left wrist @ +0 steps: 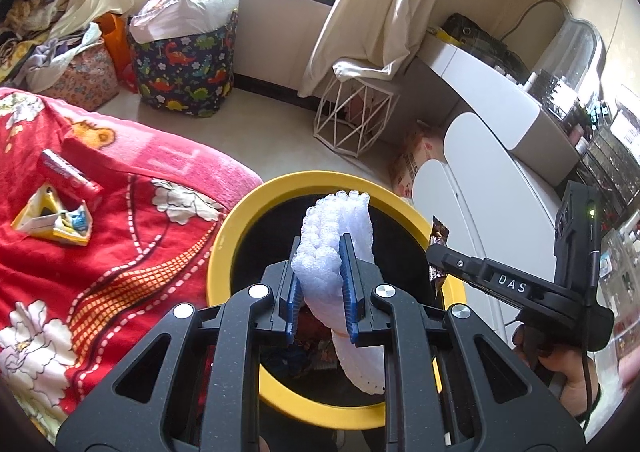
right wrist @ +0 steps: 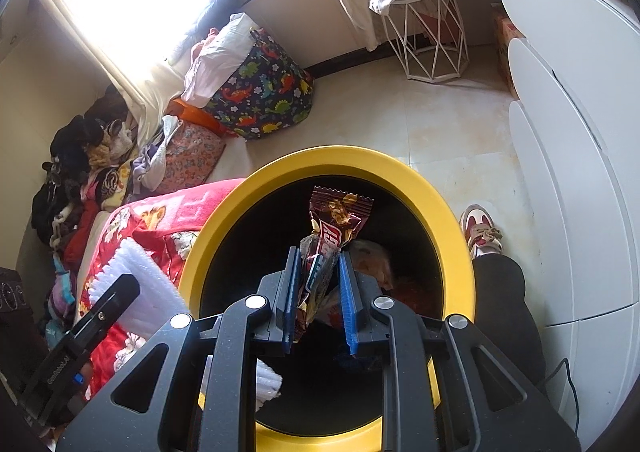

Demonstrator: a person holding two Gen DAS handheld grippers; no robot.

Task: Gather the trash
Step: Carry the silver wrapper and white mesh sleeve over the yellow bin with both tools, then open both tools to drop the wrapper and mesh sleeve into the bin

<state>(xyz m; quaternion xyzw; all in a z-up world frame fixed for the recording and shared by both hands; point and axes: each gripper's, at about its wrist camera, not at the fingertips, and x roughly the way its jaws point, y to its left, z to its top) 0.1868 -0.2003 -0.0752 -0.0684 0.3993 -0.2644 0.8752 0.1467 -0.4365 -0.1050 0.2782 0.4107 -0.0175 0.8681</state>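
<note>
My left gripper is shut on a white foam net sleeve, held over the mouth of the yellow-rimmed black bin. My right gripper is shut on a brown snack wrapper, also above the bin, which holds other wrappers inside. In the left wrist view the right gripper comes in from the right with the wrapper at its tip. The right wrist view shows the foam sleeve at lower left beside the left gripper's finger.
A red floral blanket lies left of the bin, with a red tube and a yellow triangular carton on it. A dinosaur-print basket, a white wire stool and white cabinets stand around. A person's shoe is right of the bin.
</note>
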